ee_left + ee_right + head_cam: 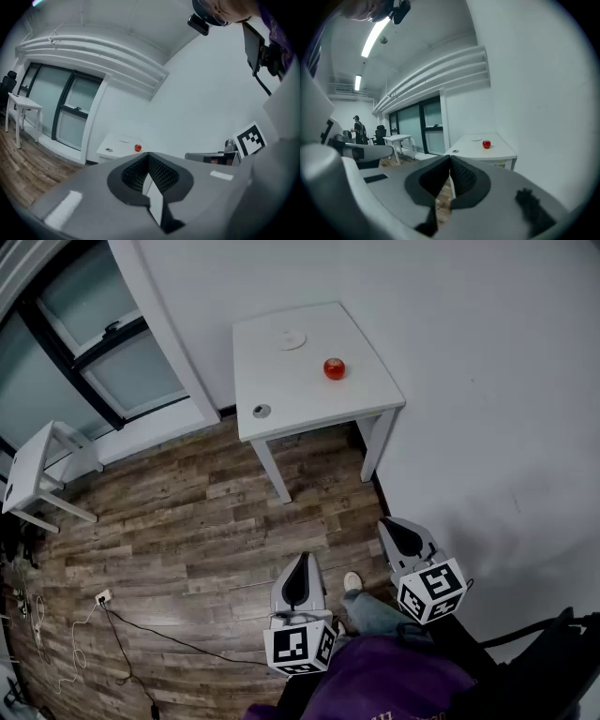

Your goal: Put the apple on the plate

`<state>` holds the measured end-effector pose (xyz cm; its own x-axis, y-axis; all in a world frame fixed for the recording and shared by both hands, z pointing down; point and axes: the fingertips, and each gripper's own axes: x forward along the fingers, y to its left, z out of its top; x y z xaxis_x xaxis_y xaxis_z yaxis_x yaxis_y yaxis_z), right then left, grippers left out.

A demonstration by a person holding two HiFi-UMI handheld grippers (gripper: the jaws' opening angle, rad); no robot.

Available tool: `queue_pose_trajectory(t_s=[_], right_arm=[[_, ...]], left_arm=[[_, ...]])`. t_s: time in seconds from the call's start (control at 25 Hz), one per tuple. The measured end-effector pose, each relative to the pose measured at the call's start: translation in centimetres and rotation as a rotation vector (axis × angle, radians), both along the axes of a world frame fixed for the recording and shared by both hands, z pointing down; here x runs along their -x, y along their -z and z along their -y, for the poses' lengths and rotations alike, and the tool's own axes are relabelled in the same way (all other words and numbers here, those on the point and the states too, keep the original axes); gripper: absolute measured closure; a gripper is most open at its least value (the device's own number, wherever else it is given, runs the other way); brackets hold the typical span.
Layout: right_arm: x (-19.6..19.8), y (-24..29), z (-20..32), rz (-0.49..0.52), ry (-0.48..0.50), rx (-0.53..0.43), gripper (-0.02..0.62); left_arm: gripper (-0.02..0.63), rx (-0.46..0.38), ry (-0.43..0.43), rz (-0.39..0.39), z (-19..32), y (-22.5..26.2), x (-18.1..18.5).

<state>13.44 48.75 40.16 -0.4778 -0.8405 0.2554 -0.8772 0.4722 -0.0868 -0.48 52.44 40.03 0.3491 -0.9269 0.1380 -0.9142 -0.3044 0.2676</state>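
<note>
Apple (335,368) is found on the desk (281,390), toward its right edge, well apart from both grippers and ahead of them across the floor; a round form is noted, so no long axis is to be reckoned; the right gripper (392,527) is judged the nearer, the left gripper (302,559) being held further back; both are seen clenched, nothing between the jaws; the plate (292,338), near the far edge, is noted bare, apart from the apple.
</note>
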Motion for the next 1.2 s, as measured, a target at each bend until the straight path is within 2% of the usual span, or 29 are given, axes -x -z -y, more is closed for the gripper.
queue_pose_trajectory(t_s=[0.24, 0.56, 0.92, 1.2], right_arm=[[-1.9, 0.4, 5.3, -0.004, 0.012, 0.005, 0.584], [-3.6, 0.6, 11.1, 0.006, 0.034, 0.008, 0.584], [-3.9, -0.4, 15.6, 0.017, 0.064, 0.017, 0.584], [-3.0, -0.6, 18.5, 0.012, 0.054, 0.019, 0.584]], left_arm=[[0.6, -0.009, -0.016, 0.003, 5.3, 0.9, -2.7], [0.6, -0.011, 0.016, 0.016, 11.1, 1.4, -4.2], [0.6, 0.003, 0.053, 0.022, 15.1, 0.5, -4.6], [0.6, 0.003, 0.051, 0.017, 18.2, 0.2, -3.3]])
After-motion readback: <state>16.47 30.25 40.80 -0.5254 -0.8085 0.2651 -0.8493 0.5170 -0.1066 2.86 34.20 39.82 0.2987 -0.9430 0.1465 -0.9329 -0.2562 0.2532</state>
